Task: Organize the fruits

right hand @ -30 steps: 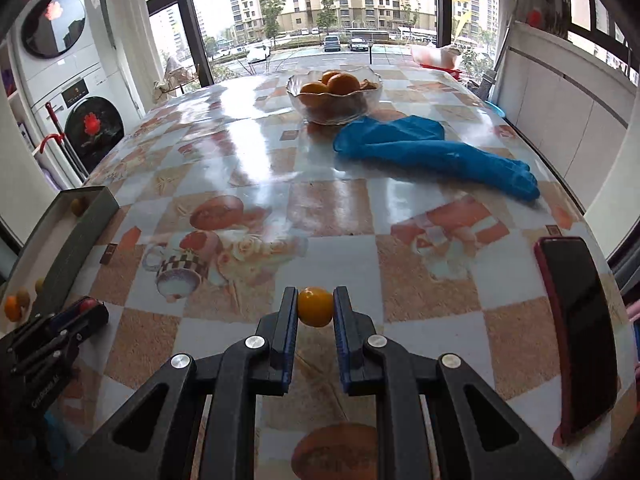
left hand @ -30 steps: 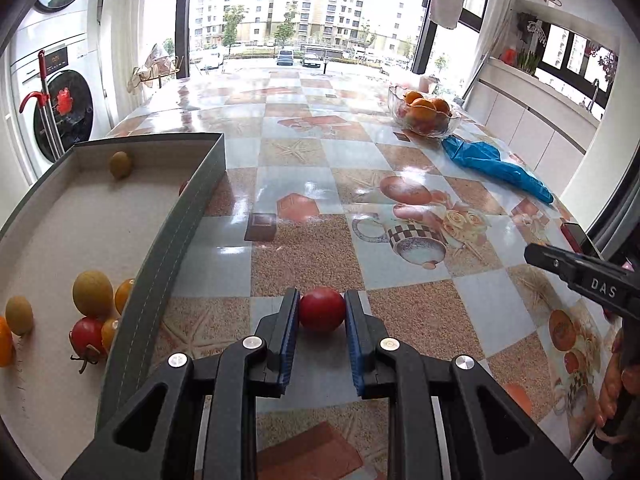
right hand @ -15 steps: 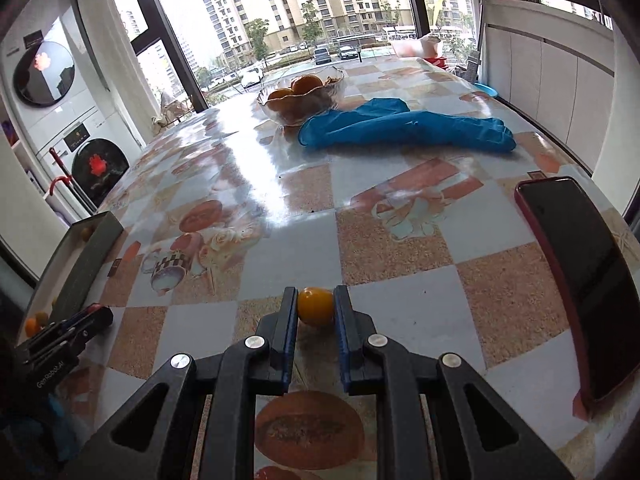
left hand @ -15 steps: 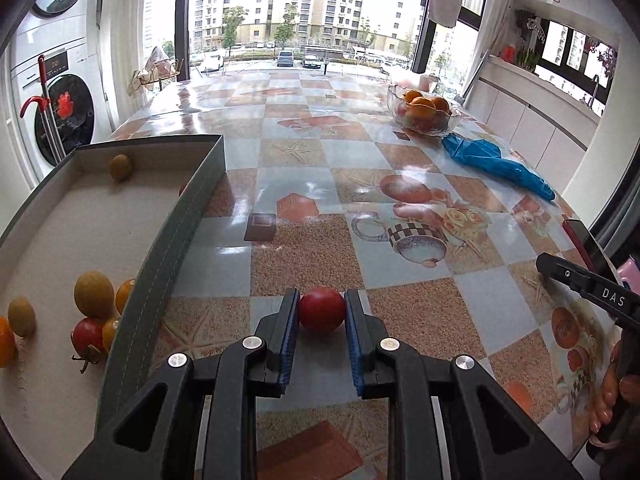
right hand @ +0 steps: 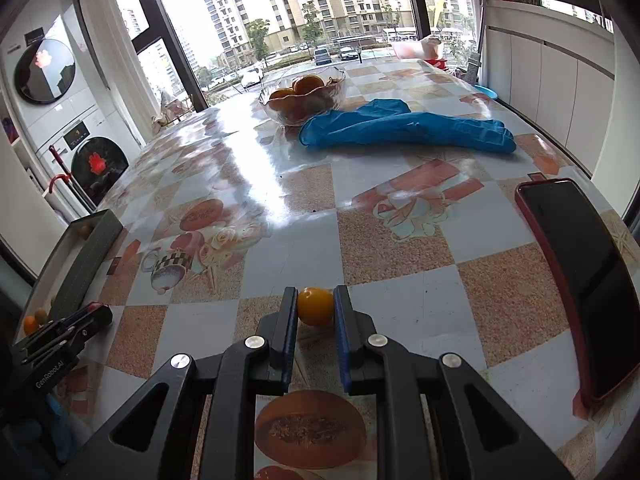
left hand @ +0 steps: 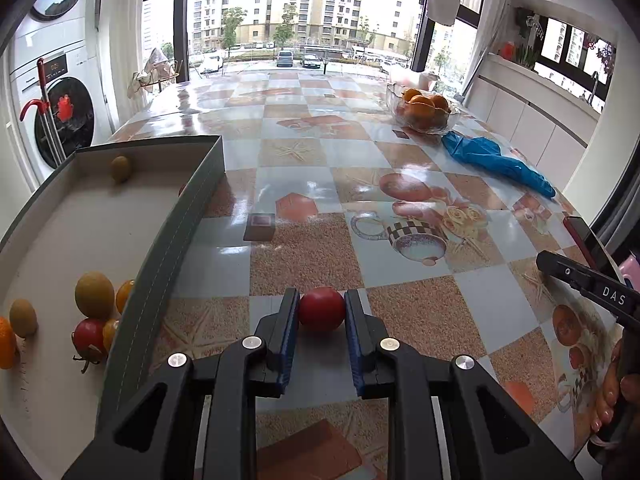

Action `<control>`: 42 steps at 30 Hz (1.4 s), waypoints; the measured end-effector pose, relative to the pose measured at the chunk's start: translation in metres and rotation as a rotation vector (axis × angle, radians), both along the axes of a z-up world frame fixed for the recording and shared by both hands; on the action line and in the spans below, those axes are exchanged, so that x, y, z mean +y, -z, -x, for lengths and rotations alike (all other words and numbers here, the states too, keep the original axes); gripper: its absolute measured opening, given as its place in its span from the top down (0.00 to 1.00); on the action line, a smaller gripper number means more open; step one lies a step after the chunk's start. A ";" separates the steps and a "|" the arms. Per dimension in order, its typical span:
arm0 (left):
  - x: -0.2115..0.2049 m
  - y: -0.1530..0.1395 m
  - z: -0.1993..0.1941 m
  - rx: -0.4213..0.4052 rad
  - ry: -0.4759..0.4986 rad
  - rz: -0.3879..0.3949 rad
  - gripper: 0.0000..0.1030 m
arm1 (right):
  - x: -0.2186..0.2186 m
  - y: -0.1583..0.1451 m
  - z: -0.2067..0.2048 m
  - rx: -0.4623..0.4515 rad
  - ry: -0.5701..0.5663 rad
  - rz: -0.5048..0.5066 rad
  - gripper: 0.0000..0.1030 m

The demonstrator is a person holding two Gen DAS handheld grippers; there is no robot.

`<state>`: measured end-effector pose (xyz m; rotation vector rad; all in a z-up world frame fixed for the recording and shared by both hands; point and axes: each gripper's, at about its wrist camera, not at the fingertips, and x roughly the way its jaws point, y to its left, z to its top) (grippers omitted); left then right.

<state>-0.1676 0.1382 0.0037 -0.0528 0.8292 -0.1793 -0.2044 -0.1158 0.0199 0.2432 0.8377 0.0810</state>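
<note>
My left gripper is shut on a red tomato just above the patterned tablecloth, right of a grey cardboard tray. The tray holds several small fruits: a yellow-green one, a red tomato and an olive one at its far end. In the right wrist view my right gripper is shut on a small yellow-orange fruit low over the table. The left gripper shows at the left edge, in front of the tray.
A glass bowl of oranges stands at the far right of the table, with a blue rubber glove lying in front of it. A dark phone in a red case lies near the right edge. Washing machines stand beyond the left side.
The right gripper with its yellow fruit has rolled and shifted a little, so the glove and phone sit differently in its view. The left gripper and the red tomato have stayed in place.
</note>
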 end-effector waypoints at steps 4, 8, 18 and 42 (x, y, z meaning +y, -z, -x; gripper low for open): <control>0.000 0.000 0.000 0.000 0.000 -0.001 0.77 | 0.000 0.000 0.000 0.000 0.000 0.000 0.81; 0.000 0.000 0.000 0.000 0.000 -0.001 0.77 | 0.000 0.000 0.000 0.000 0.000 0.000 0.82; 0.000 0.000 0.000 0.000 0.000 -0.002 0.77 | 0.000 0.000 0.000 0.000 0.000 -0.001 0.82; 0.001 0.003 0.001 -0.003 0.007 -0.035 0.77 | 0.008 -0.002 -0.001 0.010 -0.005 0.087 0.81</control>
